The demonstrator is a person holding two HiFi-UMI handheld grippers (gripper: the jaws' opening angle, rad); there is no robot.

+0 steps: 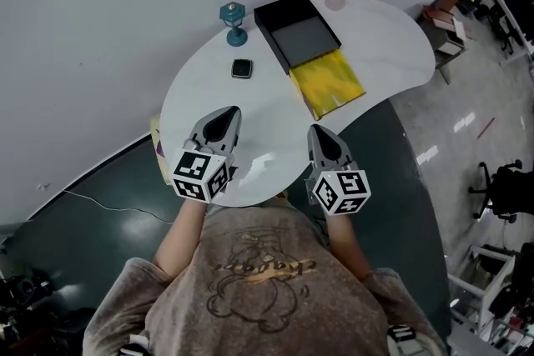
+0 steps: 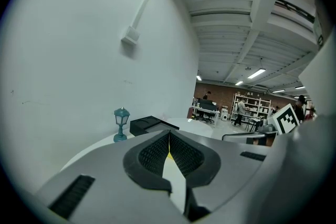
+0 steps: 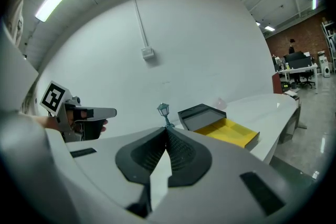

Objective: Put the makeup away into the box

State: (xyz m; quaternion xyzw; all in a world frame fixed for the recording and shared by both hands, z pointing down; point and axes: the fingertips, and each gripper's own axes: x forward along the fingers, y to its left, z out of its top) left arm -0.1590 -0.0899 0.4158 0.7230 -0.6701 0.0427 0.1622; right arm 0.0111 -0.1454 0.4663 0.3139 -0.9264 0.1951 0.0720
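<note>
The left gripper [image 1: 226, 116] hovers over the near edge of the table [image 1: 392, 29] with its jaws pressed together on nothing, and the right gripper [image 1: 320, 132] beside it is likewise closed and empty. Straight ahead of the left one, well apart and a little to its right, lies the small dark compact [image 1: 242, 68], roughly square, so it offers no long axis to line up on. Just right of the compact sits the black box [image 1: 298, 31], its yellow drawer [image 1: 327, 84] drawn out towards the right gripper, but the left is nearer the compact.
</note>
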